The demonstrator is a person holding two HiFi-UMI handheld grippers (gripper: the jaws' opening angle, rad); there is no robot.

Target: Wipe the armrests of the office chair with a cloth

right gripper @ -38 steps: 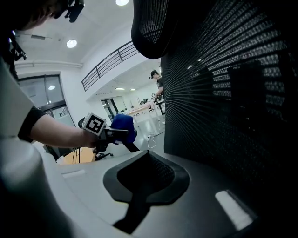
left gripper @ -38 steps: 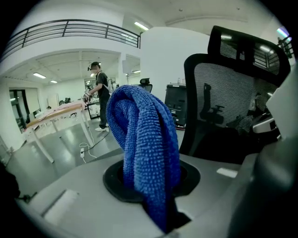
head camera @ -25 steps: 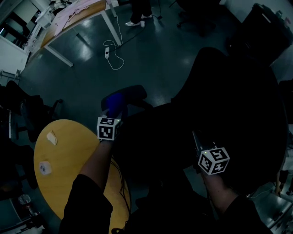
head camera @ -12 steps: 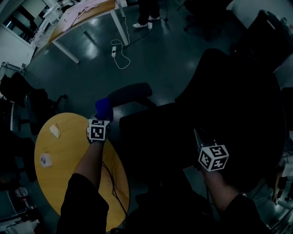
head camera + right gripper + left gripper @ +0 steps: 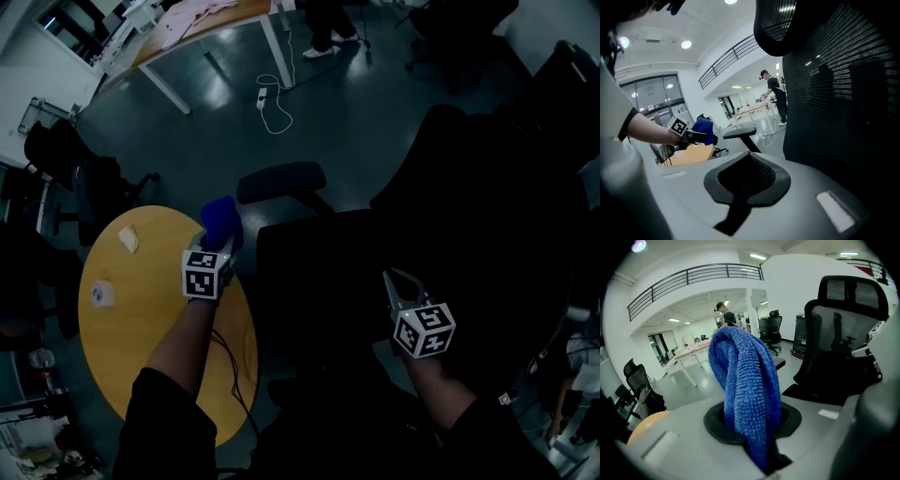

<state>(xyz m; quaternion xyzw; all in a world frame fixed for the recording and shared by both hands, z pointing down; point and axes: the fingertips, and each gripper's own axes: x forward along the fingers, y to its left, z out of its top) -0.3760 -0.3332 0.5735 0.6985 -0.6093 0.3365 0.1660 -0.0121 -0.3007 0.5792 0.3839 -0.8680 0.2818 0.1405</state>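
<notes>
My left gripper (image 5: 222, 239) is shut on a blue microfibre cloth (image 5: 220, 217), which stands up bunched between the jaws in the left gripper view (image 5: 746, 394). It hovers over the edge of the round table, just left of the black office chair's (image 5: 469, 225) left armrest (image 5: 279, 180) and not touching it. From the right gripper view the same armrest (image 5: 739, 132) is ahead, with the cloth (image 5: 704, 131) to its left. My right gripper (image 5: 394, 281) is shut and holds nothing, low over the seat beside the mesh backrest (image 5: 843, 93).
A round yellow table (image 5: 141, 328) with two small scraps on it stands at the left. A long desk (image 5: 202, 28) and a power strip with its cord (image 5: 269, 101) are on the dark floor beyond. More black chairs (image 5: 66, 159) stand far left. A person's feet (image 5: 333, 42) show at the top.
My left gripper has drawn the cloth back from the armrest, toward the round table. The right gripper has barely shifted.
</notes>
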